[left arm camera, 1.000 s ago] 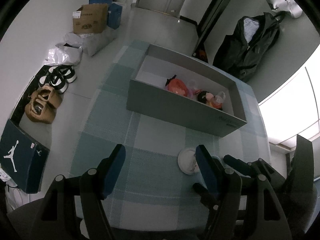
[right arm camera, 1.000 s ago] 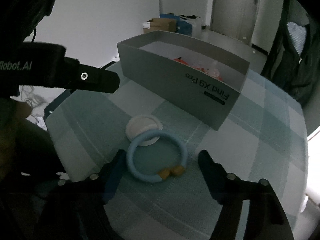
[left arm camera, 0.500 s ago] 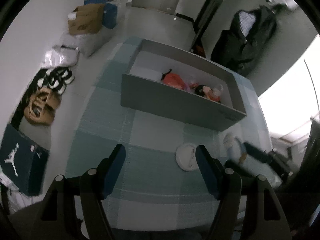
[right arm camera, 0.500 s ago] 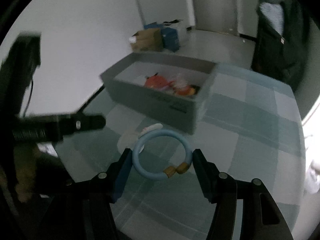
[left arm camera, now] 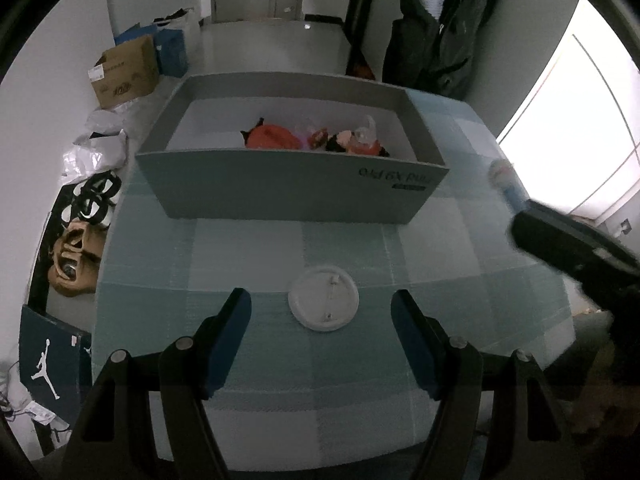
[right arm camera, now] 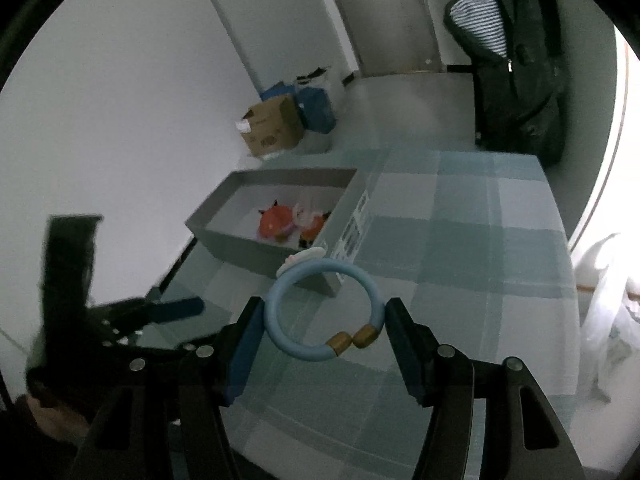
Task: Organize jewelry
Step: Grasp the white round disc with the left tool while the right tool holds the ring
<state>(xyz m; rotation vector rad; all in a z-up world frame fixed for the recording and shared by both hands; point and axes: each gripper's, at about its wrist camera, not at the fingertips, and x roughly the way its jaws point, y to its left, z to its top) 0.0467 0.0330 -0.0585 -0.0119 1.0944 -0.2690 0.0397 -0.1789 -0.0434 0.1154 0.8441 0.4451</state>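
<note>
Light-blue bangle (right arm camera: 325, 312) clamped in the right gripper (right arm camera: 324, 332) above the checked tablecloth (right arm camera: 460, 248).
The bangle, with two gold beads and a white charm at its far edge, is pinched across its width between both pads, clear of the cloth and in front of the grey box (right arm camera: 276, 216) in which orange and red trinkets are kept. The left gripper (left arm camera: 322, 316) is held apart and empty, with a white round disc (left arm camera: 323, 303) seen on the cloth between its fingers.
</note>
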